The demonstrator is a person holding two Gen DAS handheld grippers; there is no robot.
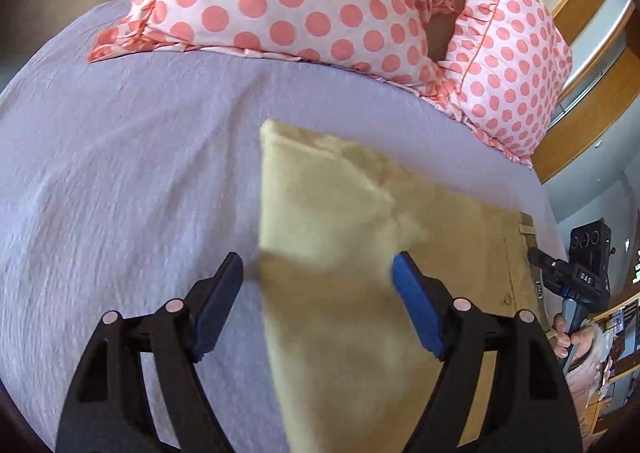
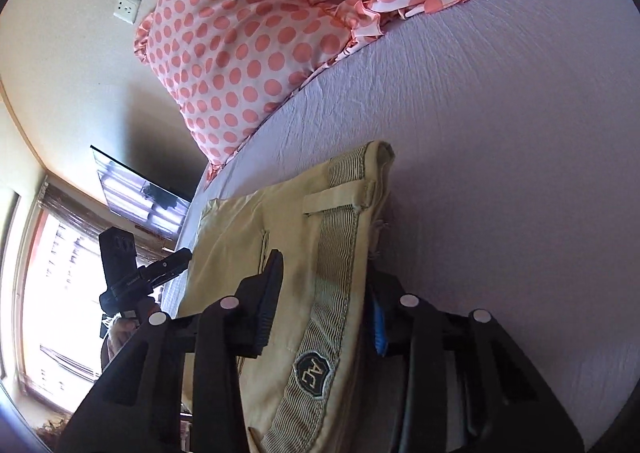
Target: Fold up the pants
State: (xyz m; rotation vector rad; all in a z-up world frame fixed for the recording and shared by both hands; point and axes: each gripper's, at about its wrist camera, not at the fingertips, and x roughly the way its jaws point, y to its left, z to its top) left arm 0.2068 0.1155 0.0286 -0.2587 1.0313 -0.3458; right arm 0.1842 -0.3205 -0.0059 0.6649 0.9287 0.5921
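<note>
Both grippers flank pants (image 1: pixel 340 237), waistband rightward.

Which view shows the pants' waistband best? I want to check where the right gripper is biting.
The right wrist view: the ribbed waistband, with belt loop and badge, runs sharply between the right gripper. The left wrist view shows only a thin strip of waistband at the far edge, the pants mostly blurred.

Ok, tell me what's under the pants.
The pants lie on the purple bedsheet. Whatever is directly beneath them is covered; only sheet shows around them.
</note>
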